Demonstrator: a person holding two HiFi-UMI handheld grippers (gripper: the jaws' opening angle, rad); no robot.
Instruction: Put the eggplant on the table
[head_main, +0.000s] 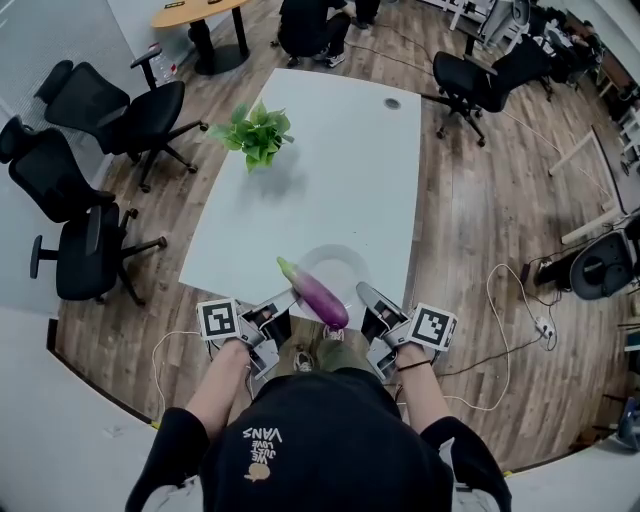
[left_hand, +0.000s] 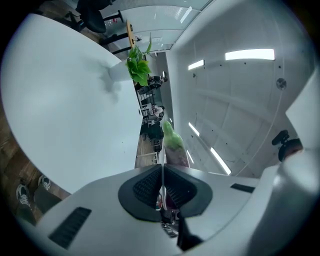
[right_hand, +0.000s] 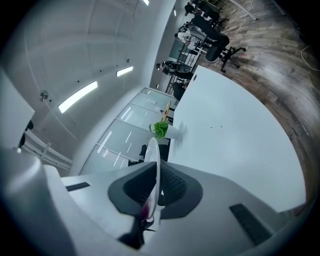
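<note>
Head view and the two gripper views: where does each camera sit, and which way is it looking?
Head view: on the person's head, looking steeply down at the table, the plant and the plate bearing the eggplant; forearms, left gripper and right gripper show.
Left gripper view: rides that gripper, looking along its jaws, shut on the plate's rim, toward eggplant and plant.
Right gripper view: rides that gripper, jaws shut on the opposite rim, facing across the table.
All three share plate, table, plant.
</note>
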